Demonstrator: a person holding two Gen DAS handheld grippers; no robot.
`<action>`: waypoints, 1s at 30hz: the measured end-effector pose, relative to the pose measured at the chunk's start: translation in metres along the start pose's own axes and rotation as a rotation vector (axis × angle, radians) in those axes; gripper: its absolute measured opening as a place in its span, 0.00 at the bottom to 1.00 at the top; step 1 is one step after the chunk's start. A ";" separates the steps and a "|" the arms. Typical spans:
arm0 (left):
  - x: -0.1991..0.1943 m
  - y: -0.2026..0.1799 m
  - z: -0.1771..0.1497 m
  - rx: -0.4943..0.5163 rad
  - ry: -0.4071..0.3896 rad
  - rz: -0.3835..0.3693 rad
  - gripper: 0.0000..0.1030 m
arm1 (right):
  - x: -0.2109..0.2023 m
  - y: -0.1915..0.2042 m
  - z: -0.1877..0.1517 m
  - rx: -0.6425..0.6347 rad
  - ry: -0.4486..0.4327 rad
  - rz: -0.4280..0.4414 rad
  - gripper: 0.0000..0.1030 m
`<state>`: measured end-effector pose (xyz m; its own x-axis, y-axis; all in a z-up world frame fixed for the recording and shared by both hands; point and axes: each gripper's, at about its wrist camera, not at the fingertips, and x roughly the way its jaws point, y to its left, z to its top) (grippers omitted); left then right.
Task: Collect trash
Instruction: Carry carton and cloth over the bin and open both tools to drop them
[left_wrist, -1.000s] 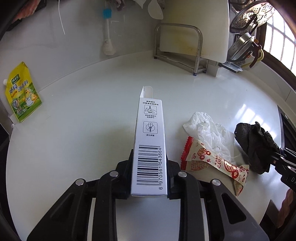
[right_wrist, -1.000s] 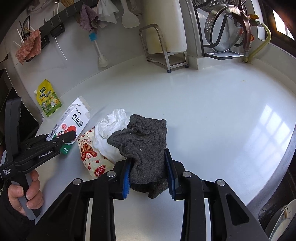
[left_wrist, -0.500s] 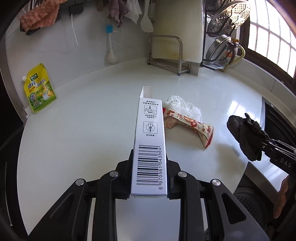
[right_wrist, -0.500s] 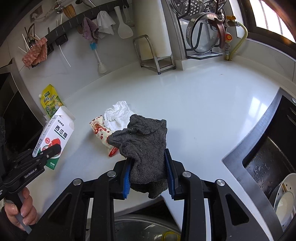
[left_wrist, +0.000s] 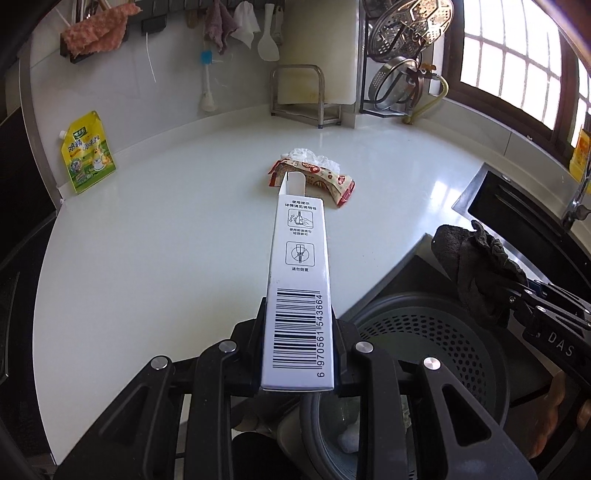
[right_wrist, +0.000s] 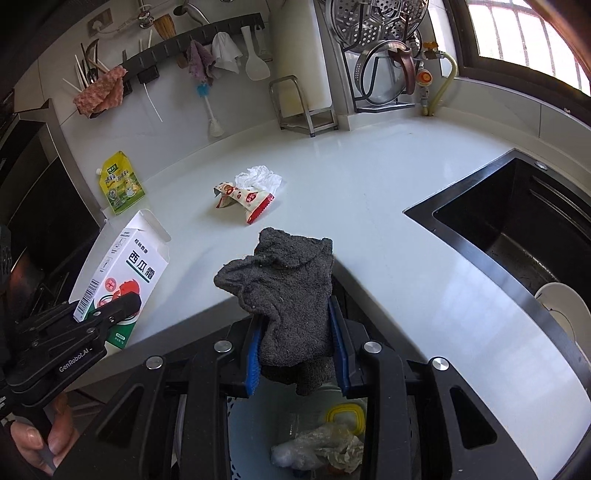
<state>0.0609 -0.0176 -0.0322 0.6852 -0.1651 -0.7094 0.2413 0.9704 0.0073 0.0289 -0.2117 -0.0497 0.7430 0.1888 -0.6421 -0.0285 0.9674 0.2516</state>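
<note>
My left gripper (left_wrist: 297, 343) is shut on a white carton with a barcode (left_wrist: 299, 295) and holds it above the counter's front edge; the carton also shows in the right wrist view (right_wrist: 125, 273). My right gripper (right_wrist: 297, 347) is shut on a dark grey rag (right_wrist: 284, 288) and holds it above a grey perforated trash bin (right_wrist: 236, 435); the rag also shows in the left wrist view (left_wrist: 476, 269). The bin (left_wrist: 436, 354) sits below the counter with trash inside. A red-and-white snack wrapper (right_wrist: 245, 197) and a crumpled white tissue (right_wrist: 260, 177) lie on the white counter (right_wrist: 369, 192).
A yellow-green pouch (right_wrist: 122, 182) leans on the back wall at the left. A black sink (right_wrist: 517, 229) lies to the right with a white plate (right_wrist: 565, 310) in it. A metal rack (right_wrist: 303, 107), a dish rack with lids (right_wrist: 380, 77) and hanging utensils line the back wall.
Both grippers have drawn back from the counter toward its front edge, each with its item still held. The trash bin below has come into view under them.
</note>
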 end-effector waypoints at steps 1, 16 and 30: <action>-0.003 -0.002 -0.005 -0.001 0.003 -0.005 0.25 | -0.004 0.001 -0.005 -0.002 0.000 -0.001 0.29; -0.027 -0.037 -0.069 0.040 0.058 -0.075 0.25 | -0.045 -0.003 -0.073 0.043 0.020 -0.021 0.29; -0.006 -0.059 -0.092 0.066 0.148 -0.118 0.25 | -0.042 -0.022 -0.105 0.075 0.080 -0.038 0.29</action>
<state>-0.0204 -0.0571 -0.0938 0.5423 -0.2445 -0.8038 0.3620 0.9314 -0.0391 -0.0718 -0.2229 -0.1046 0.6867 0.1676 -0.7073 0.0516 0.9594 0.2774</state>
